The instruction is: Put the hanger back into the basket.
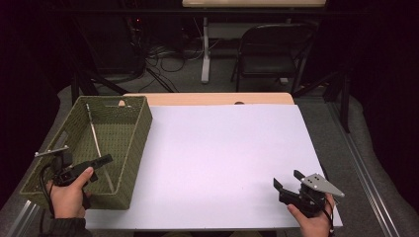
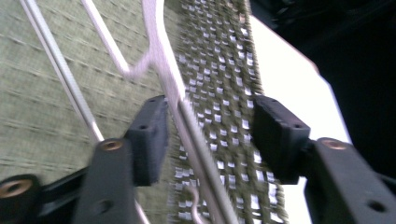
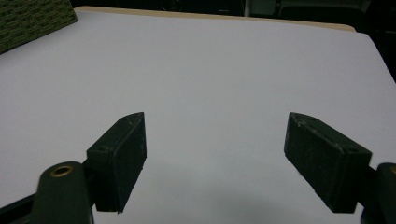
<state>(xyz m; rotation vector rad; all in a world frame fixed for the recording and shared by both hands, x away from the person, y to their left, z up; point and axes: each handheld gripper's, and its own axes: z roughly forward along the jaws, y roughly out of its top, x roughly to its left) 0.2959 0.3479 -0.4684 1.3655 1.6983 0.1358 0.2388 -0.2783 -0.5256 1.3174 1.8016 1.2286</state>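
An olive woven basket [image 1: 143, 129] stands at the left of the table. Inside it a long thin metal wire tool [image 1: 95, 134] lies along the basket floor. My left gripper [image 1: 102, 161] reaches over the basket's near end. In the left gripper view the left gripper [image 2: 212, 111] is open: the wire tool's shaft [image 2: 187, 126] runs up between the jaws, close by the left pad [image 2: 149, 135] and well apart from the right one, with the basket wall [image 2: 219, 56] behind. My right gripper [image 1: 287, 178] hovers open and empty at the table's near right, above the white sheet [image 3: 215, 70].
A white sheet [image 1: 222, 158] covers most of the wooden table [image 1: 207, 98]. Beyond the table stand a dark folding chair [image 1: 274, 49] and a table leg with cables on the floor. A corner of the basket [image 3: 32, 18] sits top left in the right gripper view.
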